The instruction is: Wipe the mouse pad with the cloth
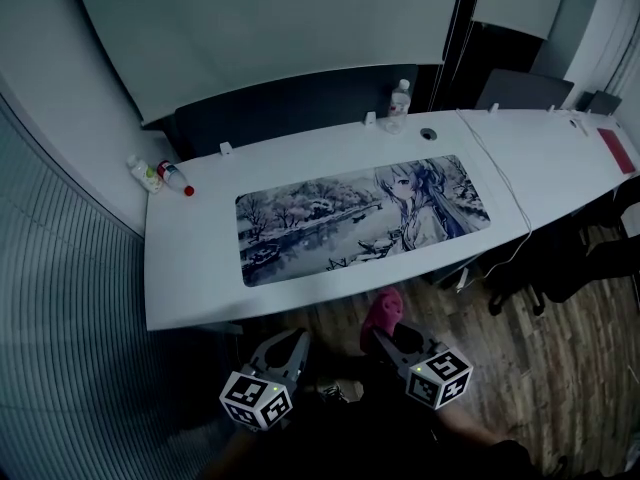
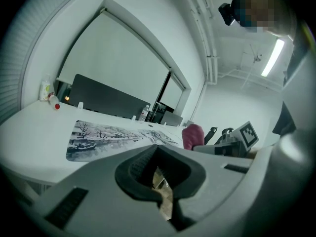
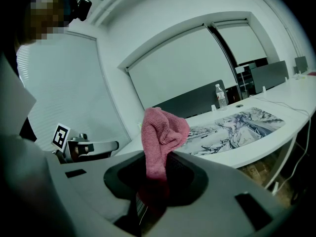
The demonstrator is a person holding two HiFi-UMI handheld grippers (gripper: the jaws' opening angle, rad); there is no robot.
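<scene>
A long mouse pad printed with a snowy scene and an anime figure lies flat on the white desk. It also shows in the left gripper view as the mouse pad and in the right gripper view as the mouse pad. Both grippers hang below the desk's front edge, over the wooden floor. My right gripper is shut on a pink cloth, which stands bunched up out of the jaws as the cloth. My left gripper is shut and holds nothing.
A water bottle stands at the desk's back edge by a dark partition. Two small bottles lie at the desk's left end. A white cable crosses the desk right of the pad. Black chairs stand under the right side.
</scene>
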